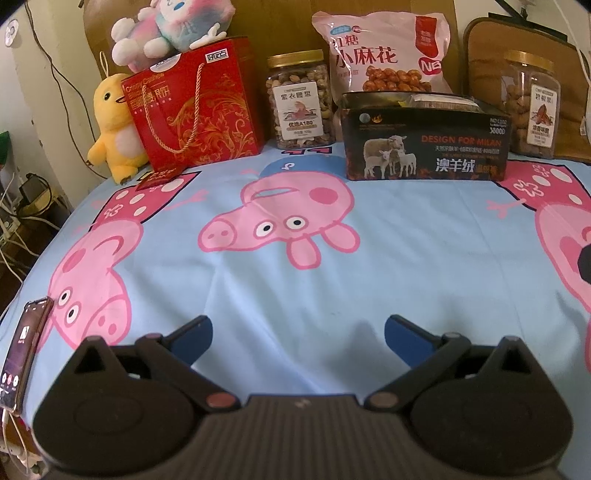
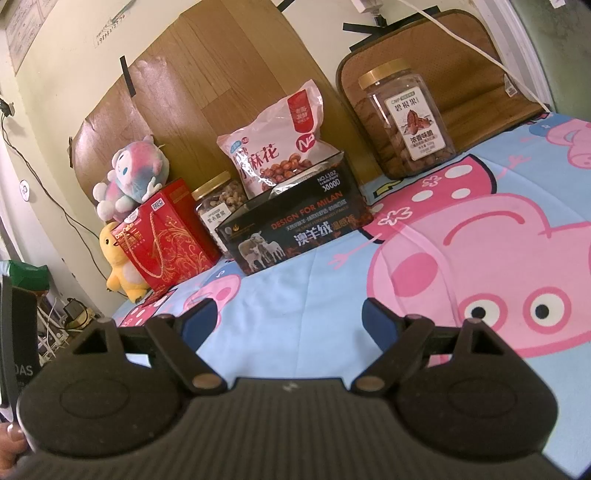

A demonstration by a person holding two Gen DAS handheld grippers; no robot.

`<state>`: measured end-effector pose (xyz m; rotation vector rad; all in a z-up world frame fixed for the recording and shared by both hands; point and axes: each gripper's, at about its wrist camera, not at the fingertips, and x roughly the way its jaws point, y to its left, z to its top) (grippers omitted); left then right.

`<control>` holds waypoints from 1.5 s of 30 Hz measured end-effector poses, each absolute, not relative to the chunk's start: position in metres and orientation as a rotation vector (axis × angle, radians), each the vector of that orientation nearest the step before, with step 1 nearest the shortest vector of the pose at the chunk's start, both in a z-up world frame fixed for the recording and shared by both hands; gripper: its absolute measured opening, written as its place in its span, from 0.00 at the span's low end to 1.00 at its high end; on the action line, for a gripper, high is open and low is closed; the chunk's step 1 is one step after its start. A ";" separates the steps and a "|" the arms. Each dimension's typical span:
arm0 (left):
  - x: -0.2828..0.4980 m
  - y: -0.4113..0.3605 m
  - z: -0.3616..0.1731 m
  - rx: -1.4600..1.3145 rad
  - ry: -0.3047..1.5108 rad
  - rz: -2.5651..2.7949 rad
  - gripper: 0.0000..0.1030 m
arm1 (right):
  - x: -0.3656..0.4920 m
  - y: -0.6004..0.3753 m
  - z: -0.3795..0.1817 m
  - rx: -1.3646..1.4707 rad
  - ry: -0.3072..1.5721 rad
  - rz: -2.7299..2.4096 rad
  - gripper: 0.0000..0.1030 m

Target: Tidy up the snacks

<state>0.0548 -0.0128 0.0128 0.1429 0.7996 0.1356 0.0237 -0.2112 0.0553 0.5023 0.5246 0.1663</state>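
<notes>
Along the back of the bed stand a red gift bag (image 1: 192,110) (image 2: 168,240), a clear nut jar with a gold lid (image 1: 300,99) (image 2: 218,206), a pink snack bag (image 1: 384,51) (image 2: 280,147) and a second nut jar (image 1: 532,103) (image 2: 406,118). A black open box with sheep pictures (image 1: 424,144) (image 2: 295,232) sits in front of the pink bag. My left gripper (image 1: 298,338) is open and empty, low over the blue sheet, well short of the snacks. My right gripper (image 2: 290,321) is also open and empty, tilted, near the sheet's left side.
A yellow plush duck (image 1: 110,122) (image 2: 120,258) and a pink-blue plush (image 1: 170,26) (image 2: 133,177) sit by the red bag. A phone (image 1: 22,350) lies at the bed's left edge. Cables and clutter (image 1: 22,206) fill the floor at left. A wooden headboard (image 2: 221,74) backs the row.
</notes>
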 end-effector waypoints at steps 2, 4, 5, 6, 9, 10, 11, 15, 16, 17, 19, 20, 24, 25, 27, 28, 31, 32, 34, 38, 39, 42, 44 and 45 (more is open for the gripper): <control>0.054 -0.013 0.013 0.144 0.800 0.134 1.00 | 0.024 -0.211 0.056 0.502 0.525 0.166 0.85; 0.054 -0.014 0.013 0.147 0.800 0.133 1.00 | 0.024 -0.211 0.055 0.503 0.525 0.167 0.85; 0.054 -0.014 0.013 0.147 0.800 0.132 1.00 | 0.024 -0.211 0.055 0.503 0.525 0.166 0.85; 0.054 -0.014 0.013 0.147 0.801 0.132 1.00 | 0.024 -0.211 0.056 0.503 0.525 0.166 0.85; 0.054 -0.015 0.013 0.148 0.800 0.132 1.00 | 0.024 -0.211 0.055 0.503 0.525 0.166 0.85; 0.054 -0.015 0.013 0.149 0.801 0.132 1.00 | 0.024 -0.211 0.055 0.502 0.525 0.165 0.85; 0.054 -0.015 0.013 0.149 0.800 0.131 1.00 | 0.024 -0.211 0.056 0.503 0.525 0.166 0.85; 0.054 -0.016 0.012 0.154 0.799 0.130 1.00 | 0.024 -0.211 0.056 0.502 0.525 0.166 0.85; 0.054 -0.017 0.012 0.155 0.800 0.130 1.00 | 0.024 -0.211 0.055 0.503 0.525 0.166 0.85; 0.054 -0.017 0.012 0.156 0.801 0.129 1.00 | 0.024 -0.211 0.056 0.503 0.524 0.166 0.85; 0.054 -0.017 0.012 0.156 0.802 0.129 1.00 | 0.024 -0.211 0.056 0.503 0.524 0.165 0.85; 0.054 -0.017 0.012 0.157 0.803 0.129 1.00 | 0.024 -0.211 0.056 0.503 0.524 0.165 0.85; 0.055 -0.017 0.011 0.159 0.802 0.130 1.00 | 0.025 -0.212 0.057 0.505 0.526 0.164 0.85; 0.055 -0.017 0.011 0.160 0.802 0.130 1.00 | 0.025 -0.212 0.057 0.506 0.526 0.164 0.85; 0.055 -0.017 0.011 0.162 0.802 0.131 1.00 | 0.025 -0.212 0.057 0.506 0.526 0.165 0.85; 0.054 -0.017 0.011 0.162 0.802 0.132 1.00 | 0.025 -0.212 0.057 0.505 0.526 0.164 0.85; 0.054 -0.017 0.010 0.162 0.804 0.134 1.00 | 0.025 -0.212 0.057 0.506 0.526 0.164 0.85; 0.054 -0.017 0.010 0.162 0.804 0.134 1.00 | 0.025 -0.212 0.057 0.506 0.526 0.164 0.85; 0.054 -0.017 0.010 0.164 0.803 0.134 1.00 | 0.026 -0.213 0.057 0.506 0.526 0.164 0.85; 0.054 -0.017 0.009 0.163 0.806 0.137 1.00 | 0.026 -0.213 0.057 0.506 0.526 0.165 0.85; 0.054 -0.017 0.009 0.162 0.807 0.138 1.00 | 0.026 -0.213 0.057 0.506 0.526 0.164 0.85; 0.053 -0.016 0.009 0.160 0.808 0.140 1.00 | 0.026 -0.213 0.057 0.506 0.526 0.165 0.85; 0.053 -0.016 0.010 0.158 0.807 0.140 1.00 | 0.026 -0.213 0.057 0.506 0.526 0.165 0.85; 0.053 -0.017 0.010 0.158 0.807 0.140 1.00 | 0.026 -0.213 0.057 0.506 0.526 0.165 0.85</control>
